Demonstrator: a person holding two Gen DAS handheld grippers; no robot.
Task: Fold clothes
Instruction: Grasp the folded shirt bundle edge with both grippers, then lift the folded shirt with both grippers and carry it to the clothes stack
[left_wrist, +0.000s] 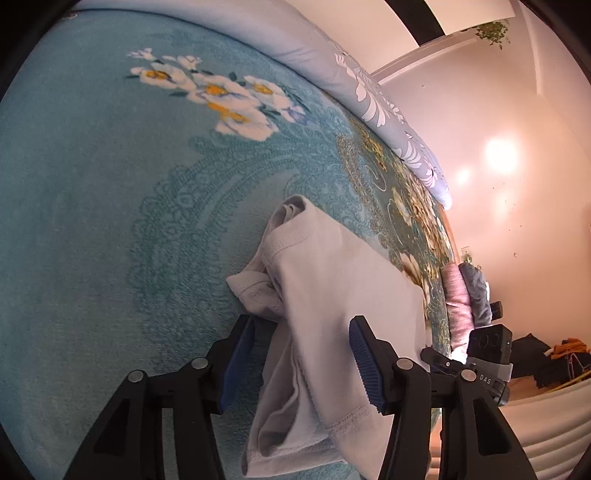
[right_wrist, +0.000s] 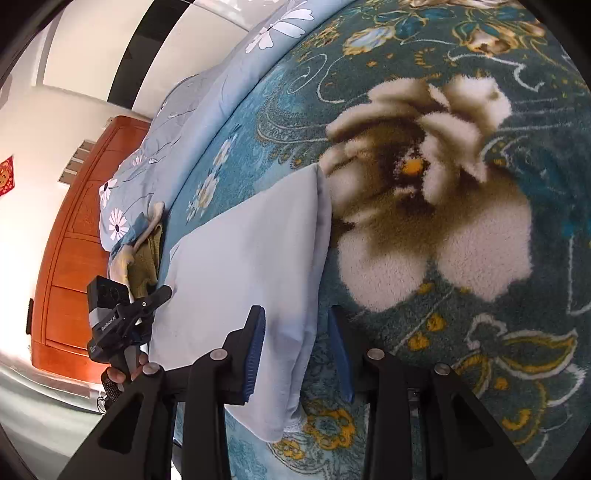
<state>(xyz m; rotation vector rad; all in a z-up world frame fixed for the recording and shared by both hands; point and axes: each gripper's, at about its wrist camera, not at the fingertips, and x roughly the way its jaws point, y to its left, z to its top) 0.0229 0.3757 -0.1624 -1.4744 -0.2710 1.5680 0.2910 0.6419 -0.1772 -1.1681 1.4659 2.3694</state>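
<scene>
A pale grey-white garment (left_wrist: 325, 280) lies folded on the teal floral blanket (left_wrist: 92, 221), its hemmed end bunched between my left gripper's fingers. My left gripper (left_wrist: 301, 328) is open, its blue pads astride the cloth. In the right wrist view the same garment (right_wrist: 251, 266) lies flat with a folded edge running between the fingers. My right gripper (right_wrist: 297, 321) is open, jaws on either side of that edge, one pad over the cloth and one on the blanket (right_wrist: 480, 332). The other gripper shows at the left (right_wrist: 122, 317) and at the right of the left wrist view (left_wrist: 487, 354).
A light blue flowered quilt (left_wrist: 369, 92) lies along the bed's far side. Pink and grey folded clothes (left_wrist: 461, 295) sit near the bed edge. Dark and orange clothes (left_wrist: 554, 354) lie on the floor. A yellow-green garment (right_wrist: 147, 258) lies by the quilt, with a wooden cabinet (right_wrist: 74, 240) beyond.
</scene>
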